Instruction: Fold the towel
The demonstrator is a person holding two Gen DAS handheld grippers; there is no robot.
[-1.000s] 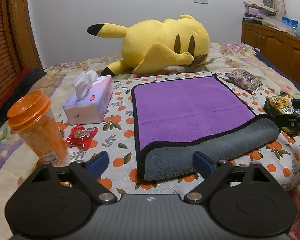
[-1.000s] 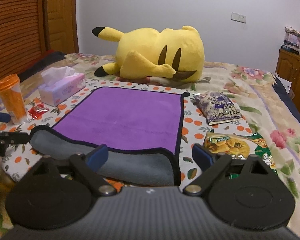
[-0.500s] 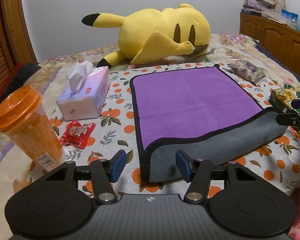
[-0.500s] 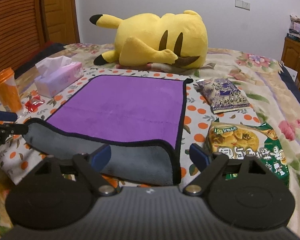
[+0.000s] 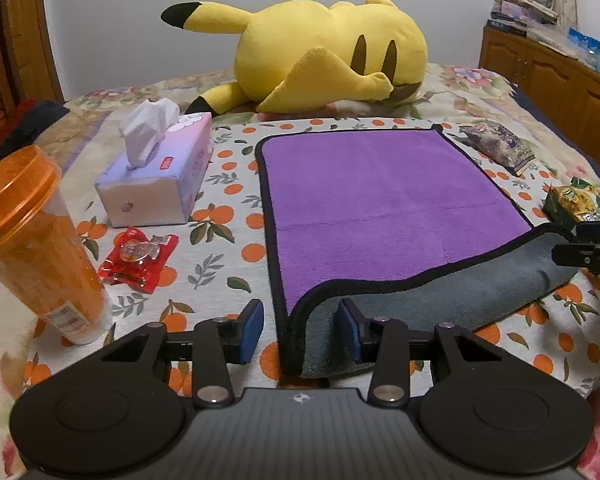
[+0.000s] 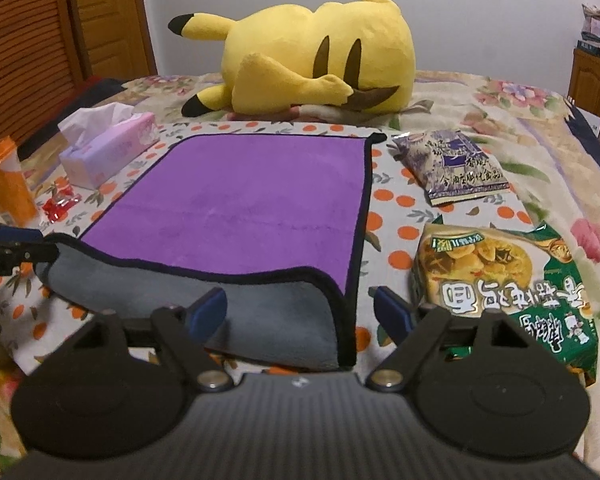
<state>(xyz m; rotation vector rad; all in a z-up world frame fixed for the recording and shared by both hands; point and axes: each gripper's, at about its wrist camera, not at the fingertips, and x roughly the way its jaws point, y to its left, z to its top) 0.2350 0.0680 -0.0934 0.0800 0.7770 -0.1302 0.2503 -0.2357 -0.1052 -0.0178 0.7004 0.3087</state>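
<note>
The purple microfibre towel with grey underside (image 5: pixel 380 200) lies flat on the orange-print bedspread (image 5: pixel 228 248), near edge flipped over. Left gripper (image 5: pixel 300 330) and right gripper (image 6: pixel 300 310) straddle its near corners, fingers apart. Risk: closing shallow pinches only one layer, or snags bedspread.

Left gripper (image 5: pixel 300 330) narrowed around towel (image 5: pixel 380 208) corner; right gripper (image 6: pixel 300 312) advanced.

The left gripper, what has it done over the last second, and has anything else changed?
The left gripper has narrowed its jaws around the folded-over near left corner of the purple and grey microfibre towel, not yet clamped. The right gripper moved closer to the near right corner, jaws wide open. The towel's fold, orange cup and tissue box stayed put.
</note>
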